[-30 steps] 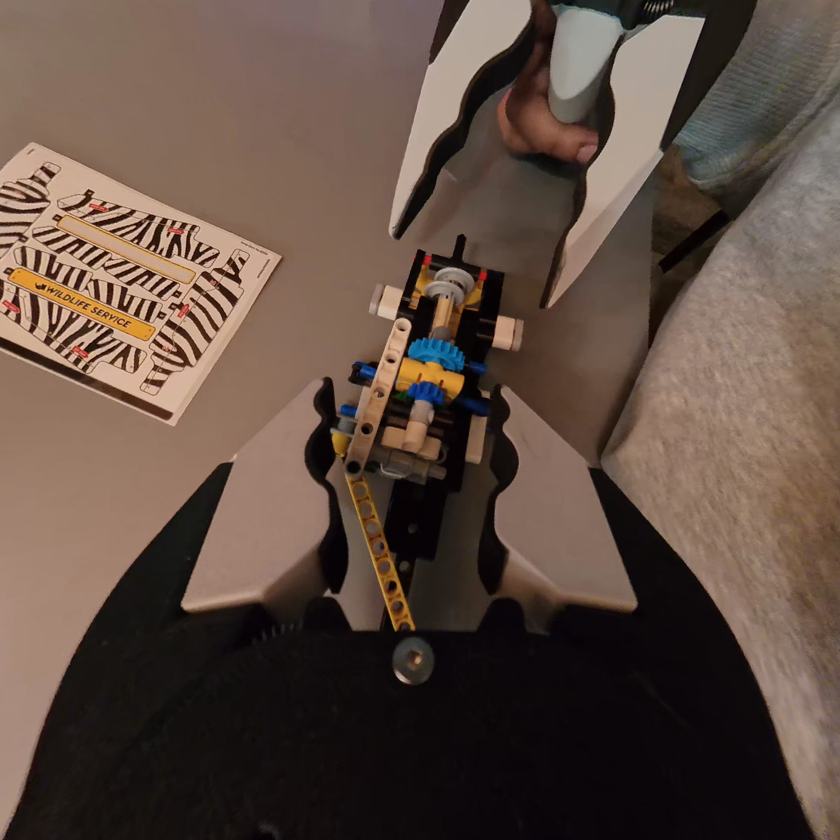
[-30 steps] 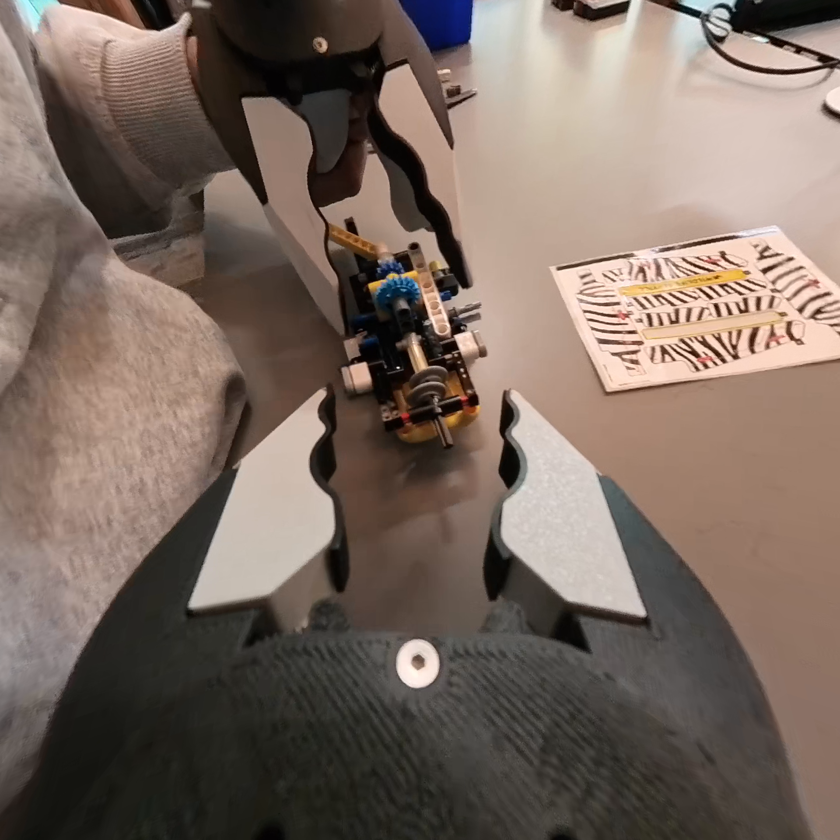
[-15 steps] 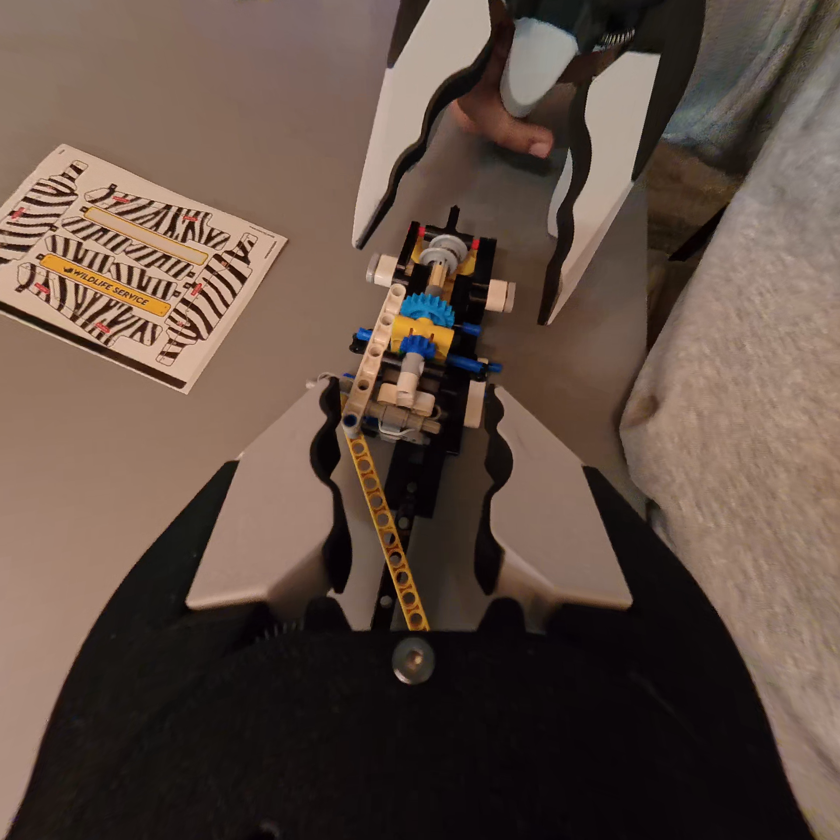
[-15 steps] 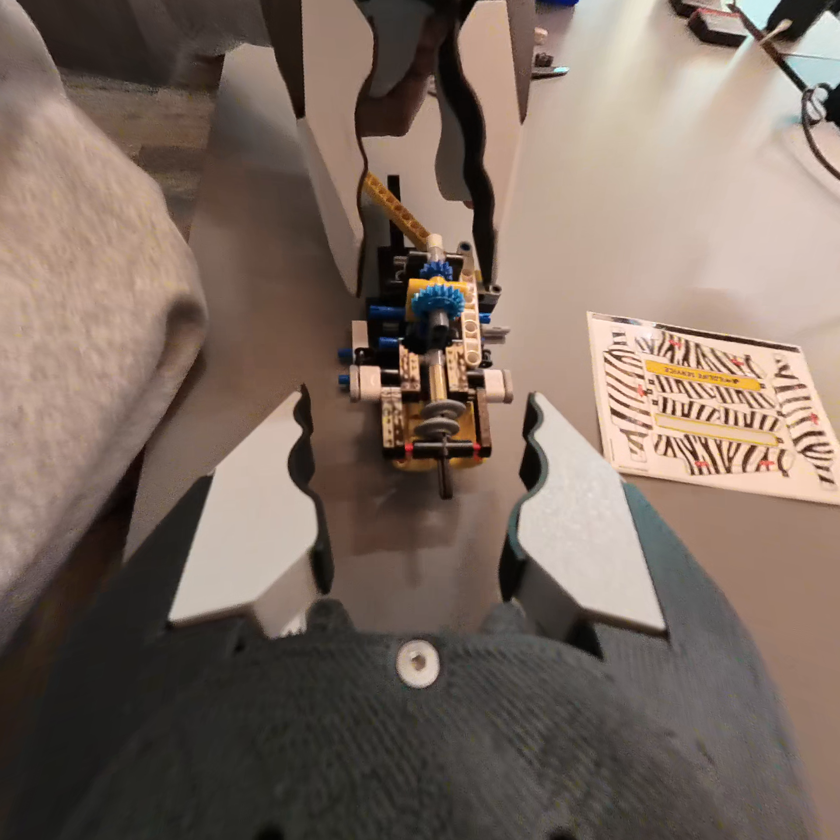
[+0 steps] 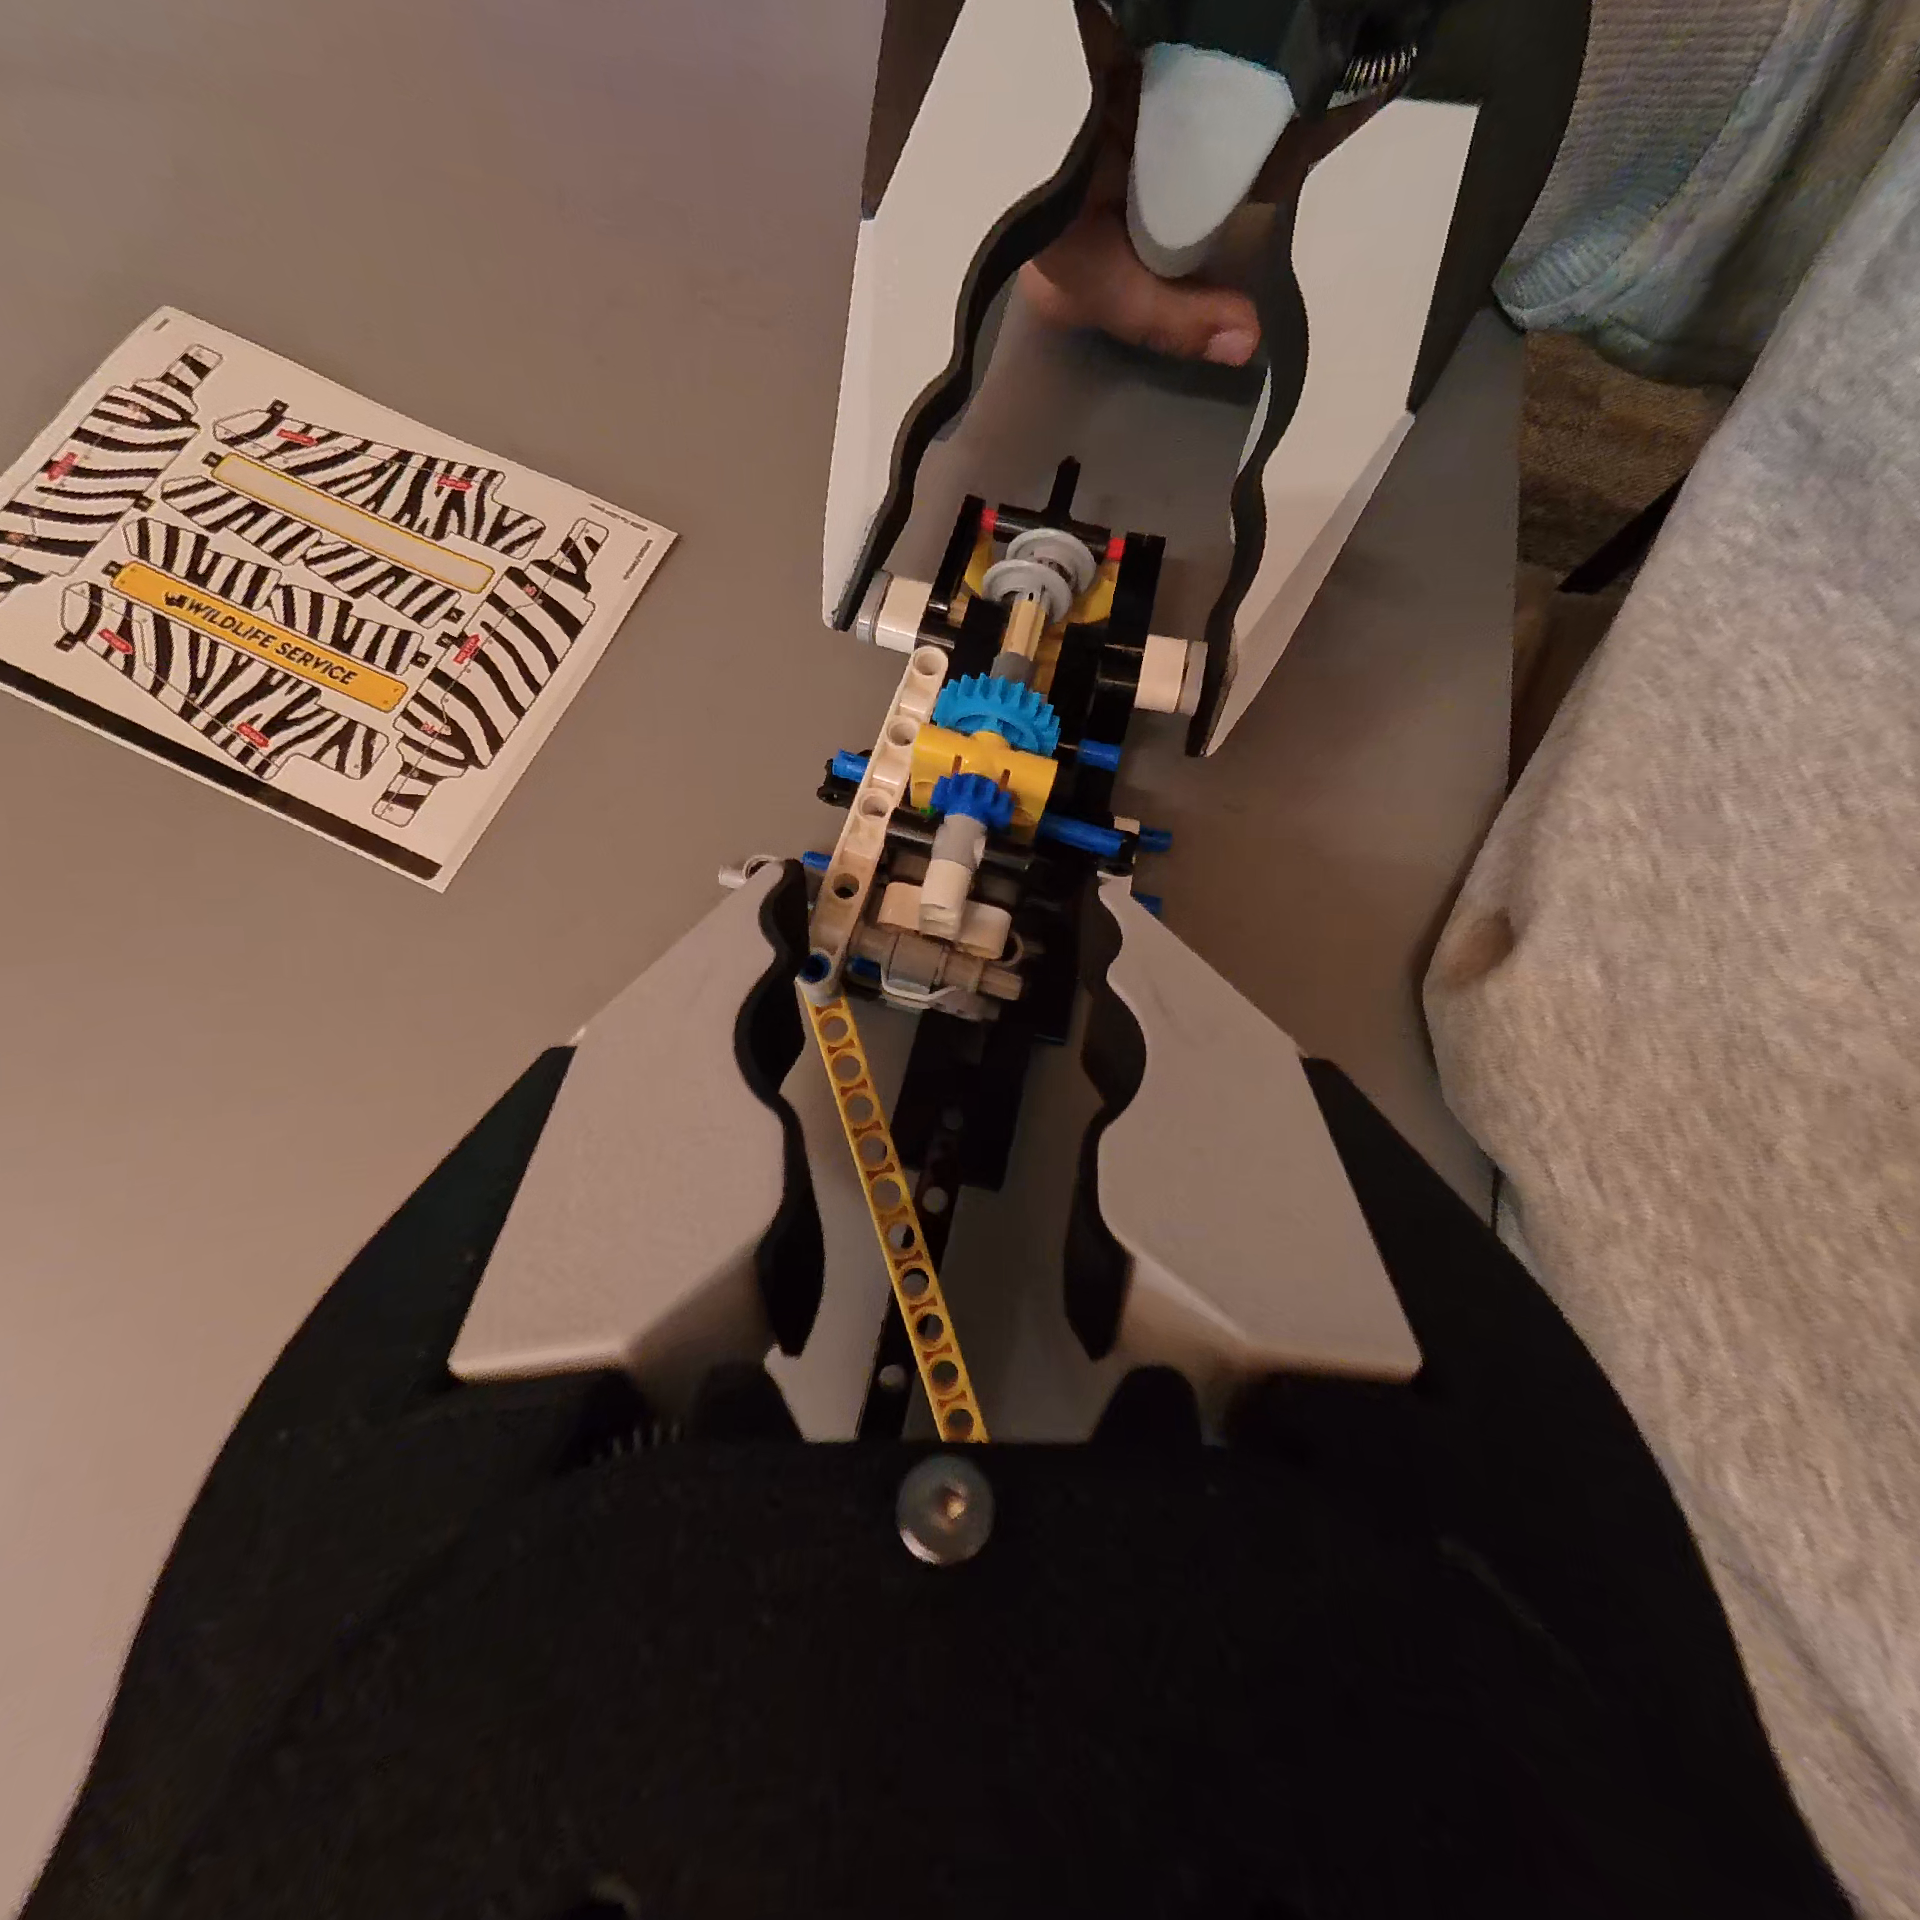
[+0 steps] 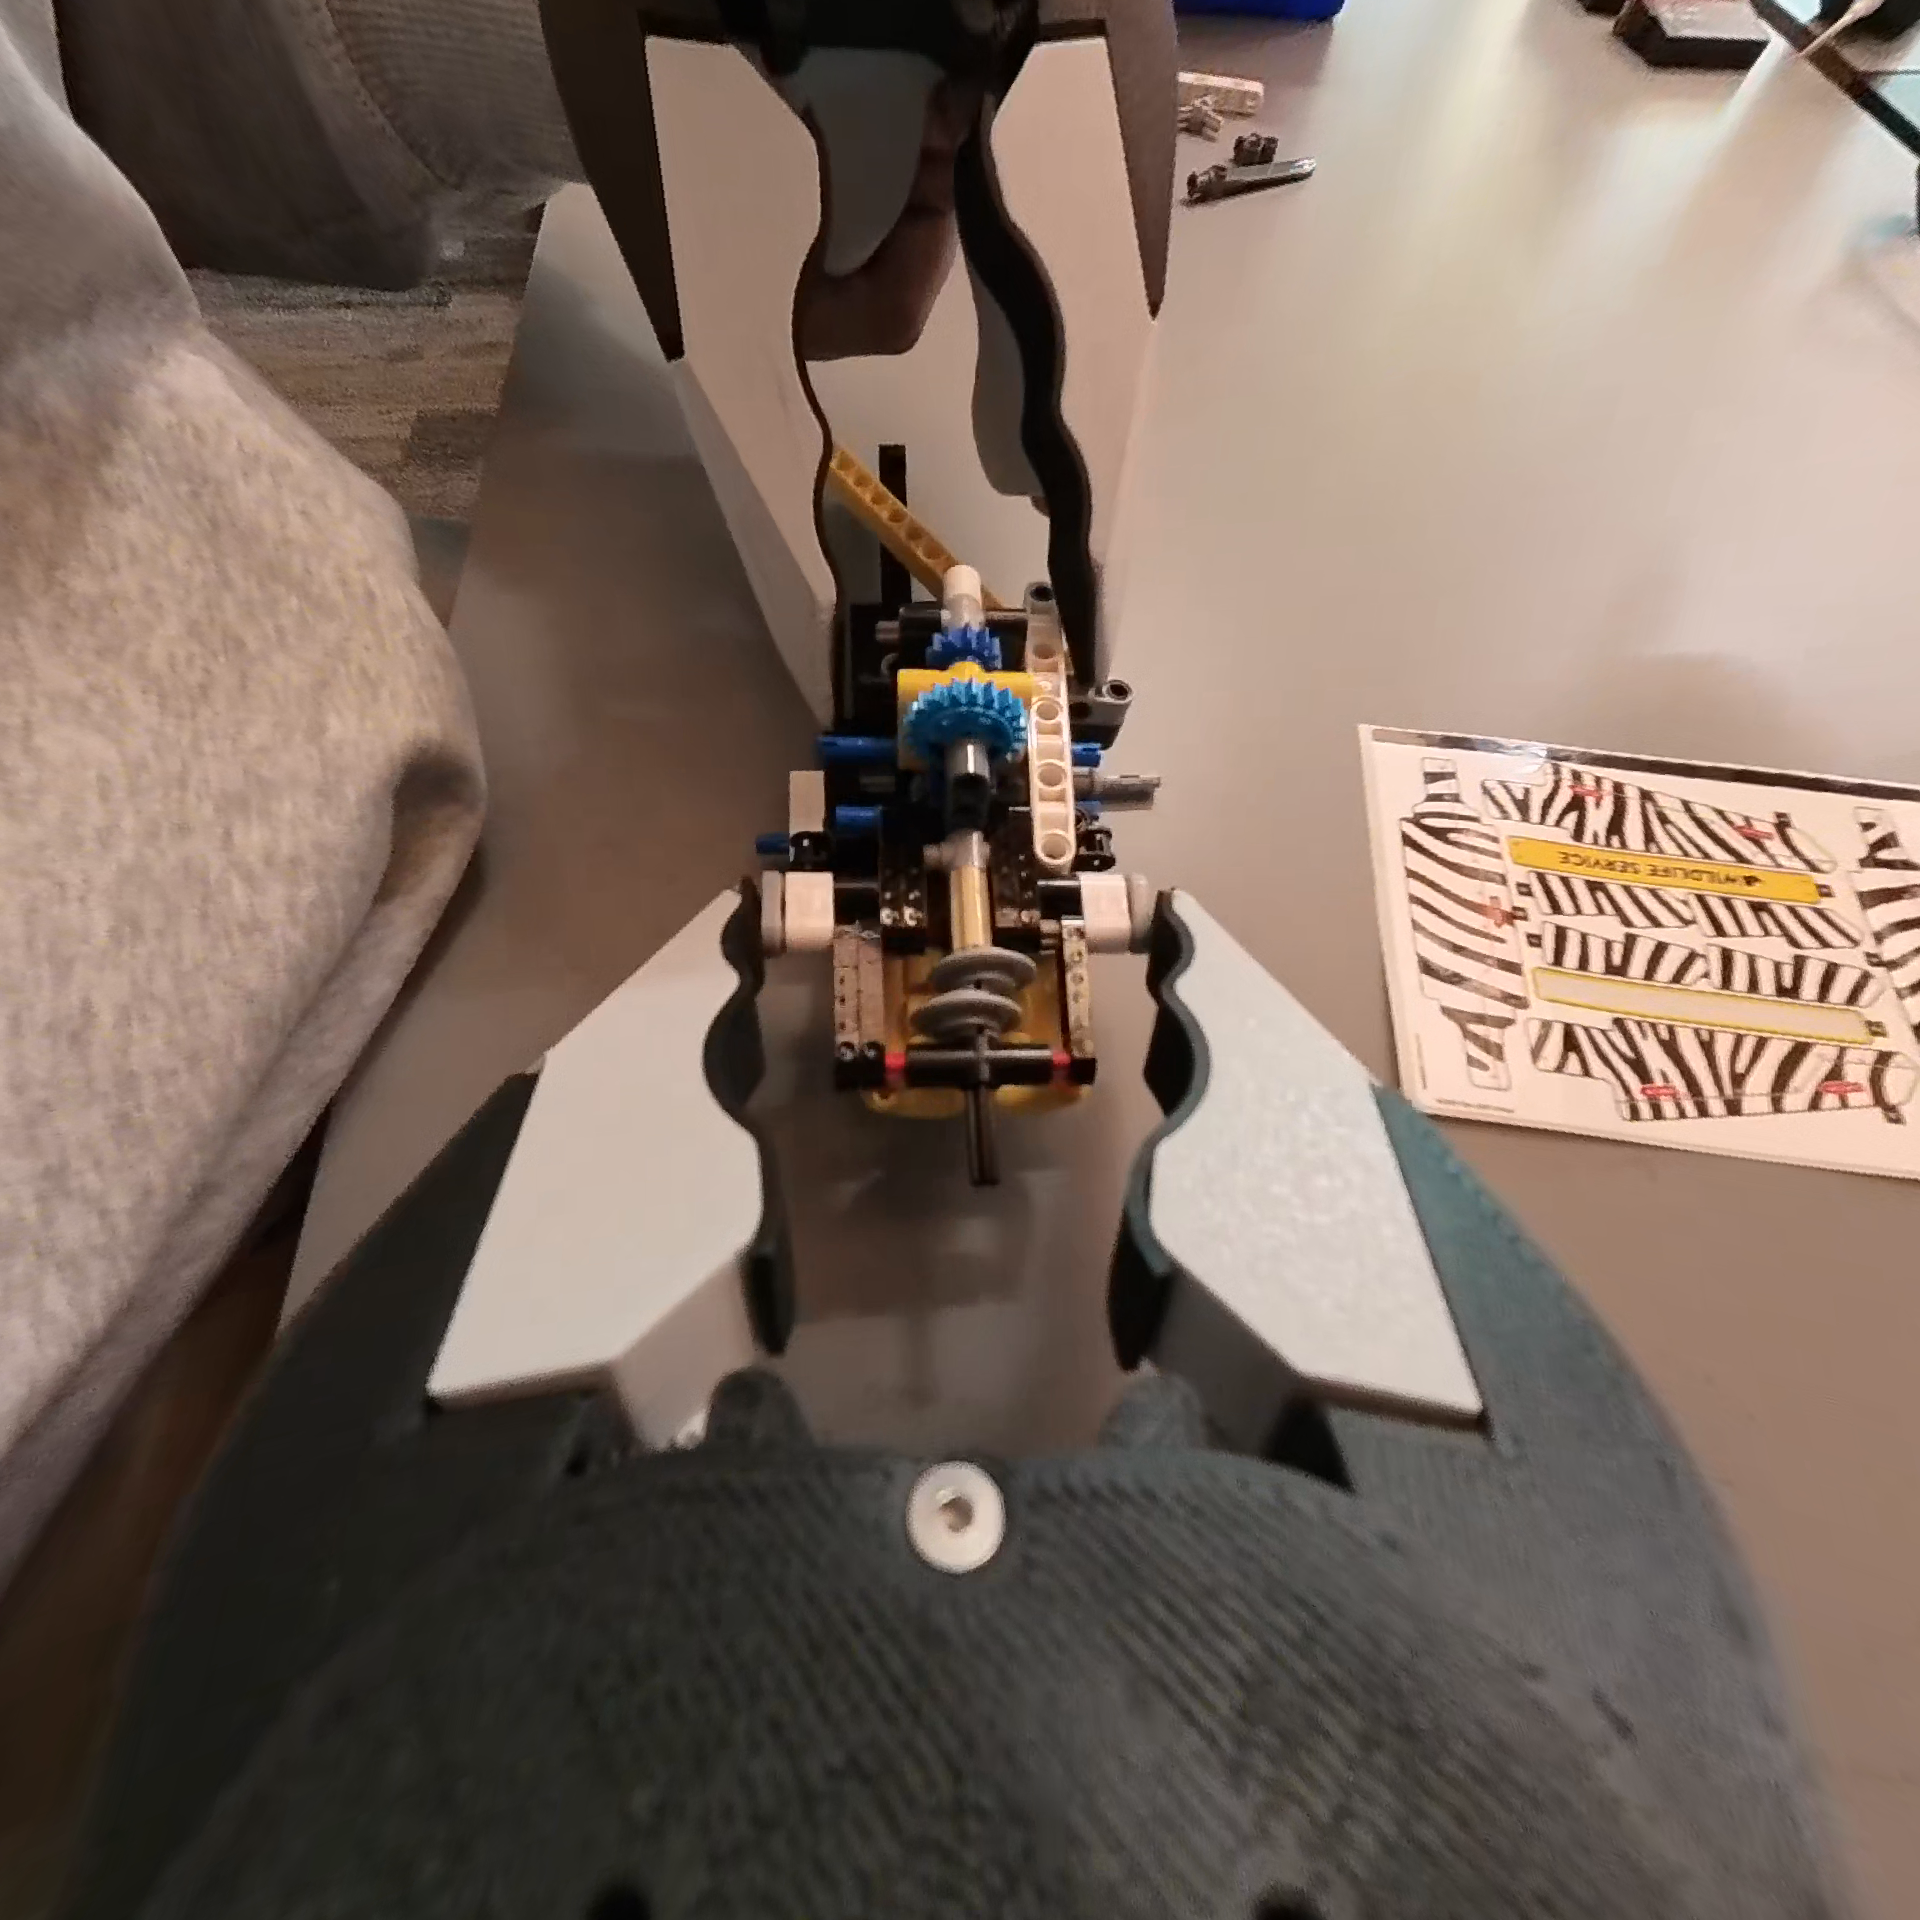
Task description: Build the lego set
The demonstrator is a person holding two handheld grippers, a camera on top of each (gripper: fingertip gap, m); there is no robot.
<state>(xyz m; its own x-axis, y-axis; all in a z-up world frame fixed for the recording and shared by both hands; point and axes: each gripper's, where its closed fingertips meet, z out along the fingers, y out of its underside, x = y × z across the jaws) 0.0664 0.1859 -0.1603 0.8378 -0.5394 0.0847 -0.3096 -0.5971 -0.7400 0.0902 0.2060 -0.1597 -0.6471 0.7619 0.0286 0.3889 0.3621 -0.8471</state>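
Observation:
A part-built lego chassis (image 5: pixel 987 748) with a black frame, blue gears, a yellow block and white axle bushes lies on the grey table (image 5: pixel 416 156). A long yellow holed beam (image 5: pixel 894 1216) trails from its rear. My left gripper (image 5: pixel 940 904) is shut on the chassis's rear end. My right gripper (image 6: pixel 956 904) is open and straddles the front end (image 6: pixel 966 831), its fingertips right beside the white bushes; I cannot tell if they touch. Each gripper shows in the other's view: the right one in the left wrist view (image 5: pixel 1029 675), the left one in the right wrist view (image 6: pixel 961 644).
A zebra-striped sticker sheet (image 5: pixel 301 592) lies flat beside the chassis; it also shows in the right wrist view (image 6: pixel 1662 935). A person's grey sleeve (image 5: pixel 1714 1039) hangs past the table edge on the other side. Small loose parts (image 6: pixel 1247 171) lie farther back. There is about 4 cm between the tips of the two grippers.
My right gripper has swung into line with the chassis and moved in, so its fingers now flank the front axle. My left gripper has narrowed on the rear end.

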